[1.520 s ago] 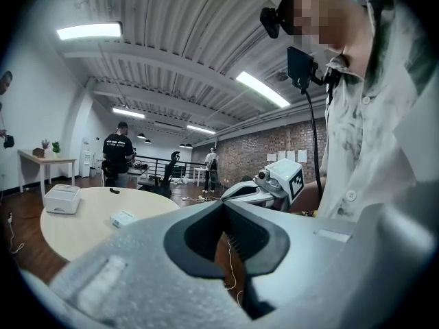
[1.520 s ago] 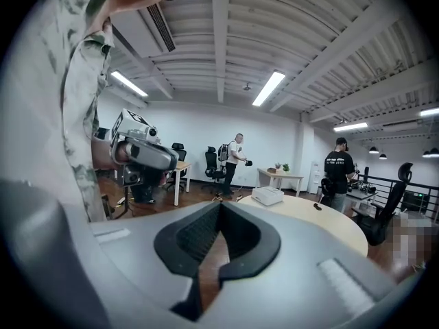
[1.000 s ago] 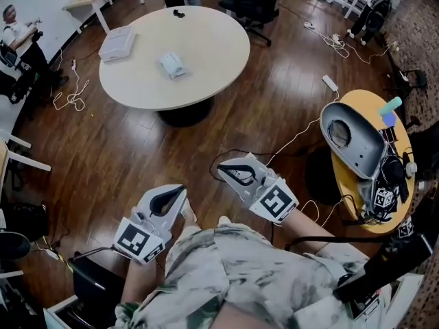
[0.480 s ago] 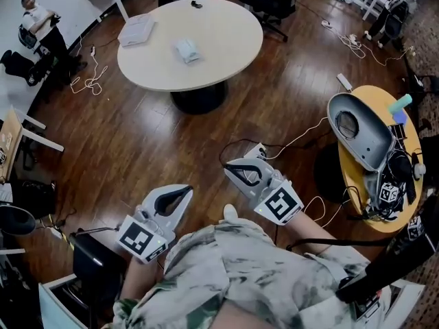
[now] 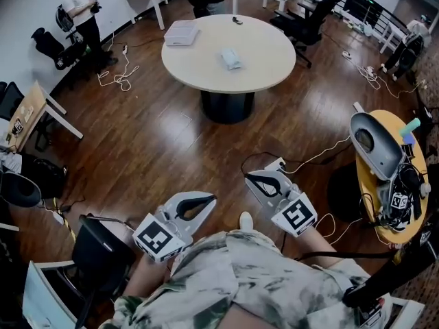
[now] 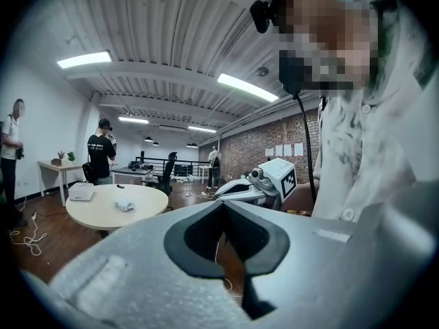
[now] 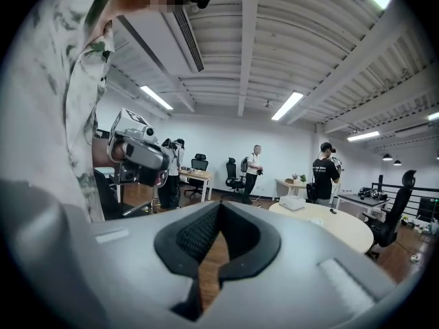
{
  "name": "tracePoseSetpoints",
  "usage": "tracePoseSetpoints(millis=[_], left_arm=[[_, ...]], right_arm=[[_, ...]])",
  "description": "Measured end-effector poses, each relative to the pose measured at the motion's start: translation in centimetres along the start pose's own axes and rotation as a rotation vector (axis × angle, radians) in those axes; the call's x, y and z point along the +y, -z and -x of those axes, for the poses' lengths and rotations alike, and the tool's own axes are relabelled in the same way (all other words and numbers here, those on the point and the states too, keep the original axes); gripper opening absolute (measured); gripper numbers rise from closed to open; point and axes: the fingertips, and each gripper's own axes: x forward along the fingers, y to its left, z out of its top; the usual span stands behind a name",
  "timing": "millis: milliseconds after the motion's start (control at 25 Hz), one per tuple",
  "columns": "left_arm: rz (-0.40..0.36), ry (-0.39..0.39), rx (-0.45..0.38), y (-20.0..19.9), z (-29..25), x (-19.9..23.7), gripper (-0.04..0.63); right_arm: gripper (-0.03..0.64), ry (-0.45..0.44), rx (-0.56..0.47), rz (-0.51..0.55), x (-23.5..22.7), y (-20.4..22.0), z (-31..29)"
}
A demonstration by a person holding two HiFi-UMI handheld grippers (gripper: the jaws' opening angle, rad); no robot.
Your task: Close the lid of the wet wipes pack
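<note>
The wet wipes pack [image 5: 231,58] is a small pale packet lying near the middle of the round cream table [image 5: 267,70], far ahead of me; whether its lid is open is too small to tell. The left gripper view shows the pack [image 6: 124,204] on that distant table [image 6: 103,214]. My left gripper [image 5: 211,199] and right gripper [image 5: 248,175] are held close to my body over the wooden floor, well short of the table. Both are shut, with nothing between their jaws. Each gripper view shows its own jaws meeting, left gripper [image 6: 223,203] and right gripper [image 7: 219,204].
A flat white box [image 5: 181,33] and a small black object [image 5: 236,20] also lie on the table. A yellow side table [image 5: 370,190] with a grey device [image 5: 374,146] stands at my right. Cables [image 5: 315,156] cross the floor. A black chair [image 5: 103,252] is at my left, a person [image 5: 79,9] at the back.
The round table now sits farther right and looks smaller in the head view. Both grippers stayed shut and have shifted a little to the right and lower in the picture.
</note>
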Motion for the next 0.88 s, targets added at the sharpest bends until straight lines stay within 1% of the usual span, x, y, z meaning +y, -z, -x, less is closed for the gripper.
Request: tracePoseSetpoints(millis=[120,280,360,520,640,800,880], left_arm=[[0.01,0.026,-0.004,1.1,3.5,-1.3,0.001],[0.02,0.06,-0.01,1.9,7.5,-3.4,0.0],[0.003,0.078,-0.009,2.3,9.0,-4.1,0.0],[0.016,0.133,0.013,3.9,10.7,-6.4,0.0],[0.006,0.139,0.005,3.5,10.9,-8.2,0.0],[0.006,0.159,-0.002,2.8,10.2,-11.0,0.0],[0.012,0.15,-0.006,2.5,9.8,-12.3,0.0]], right_arm=[[0.005,0.011,0.029,0.024,3.7,-0.7,-0.4],[0.005,0.054,0.047,-0.009,8.5,-1.3,0.0],[0.005,0.074,0.049,-0.002,10.2,-1.8,0.1],[0.005,0.111,0.077,-0.021,14.2,-1.6,1.6],[0.005,0.116,0.081,-0.018,15.6,-1.9,3.1],[0.005,0.151,0.077,-0.018,15.9,-2.3,6.2],[0.005,0.149,0.078,0.004,16.0,-2.6,7.5]])
